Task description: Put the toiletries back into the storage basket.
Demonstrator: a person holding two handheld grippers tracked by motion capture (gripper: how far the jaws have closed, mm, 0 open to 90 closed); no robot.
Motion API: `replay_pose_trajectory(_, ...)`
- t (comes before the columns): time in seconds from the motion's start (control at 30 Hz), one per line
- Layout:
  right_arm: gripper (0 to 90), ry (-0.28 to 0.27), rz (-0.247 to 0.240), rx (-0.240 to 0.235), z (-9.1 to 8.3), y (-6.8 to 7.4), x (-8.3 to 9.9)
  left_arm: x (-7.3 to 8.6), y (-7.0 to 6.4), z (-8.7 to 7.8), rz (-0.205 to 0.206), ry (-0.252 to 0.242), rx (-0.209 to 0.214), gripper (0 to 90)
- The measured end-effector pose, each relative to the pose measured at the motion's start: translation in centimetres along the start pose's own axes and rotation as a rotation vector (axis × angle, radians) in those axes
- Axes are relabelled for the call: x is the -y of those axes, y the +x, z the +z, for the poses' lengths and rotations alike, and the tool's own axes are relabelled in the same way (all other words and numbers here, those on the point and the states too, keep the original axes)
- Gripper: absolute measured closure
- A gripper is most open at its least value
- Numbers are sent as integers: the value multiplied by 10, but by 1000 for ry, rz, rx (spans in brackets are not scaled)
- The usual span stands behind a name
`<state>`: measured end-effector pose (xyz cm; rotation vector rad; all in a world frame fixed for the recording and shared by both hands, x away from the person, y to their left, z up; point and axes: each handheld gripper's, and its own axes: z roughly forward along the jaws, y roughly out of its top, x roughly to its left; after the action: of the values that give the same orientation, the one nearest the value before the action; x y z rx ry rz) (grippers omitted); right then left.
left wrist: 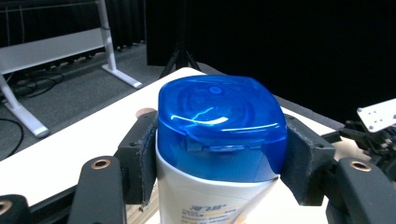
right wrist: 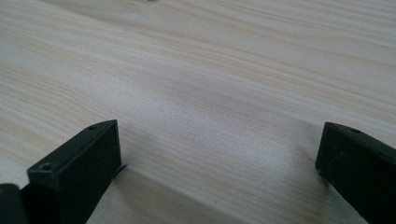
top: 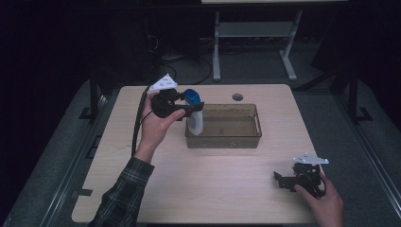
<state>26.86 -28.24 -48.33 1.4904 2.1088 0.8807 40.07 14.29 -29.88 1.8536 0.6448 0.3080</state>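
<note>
Resting on the table nearest the person, well short of the clear bin, the right gripper sits with jaws spread wide, while further back the left gripper is clamped around a white bottle under its blue cap, right at the bin's left end.

Light wood table, round grommet hole near its far edge, grey metal stand legs on floor beyond table, dark surroundings
</note>
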Motion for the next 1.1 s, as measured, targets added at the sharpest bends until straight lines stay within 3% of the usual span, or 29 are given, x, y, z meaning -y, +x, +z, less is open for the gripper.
replay_pose_trajectory(0.4,0,0,-1,1,0,0,0,14,12,14,-8,14,-20,363)
replay_pose_trajectory(1.1,0,0,-1,1,0,0,0,44,25,32,-25,82,-23,362)
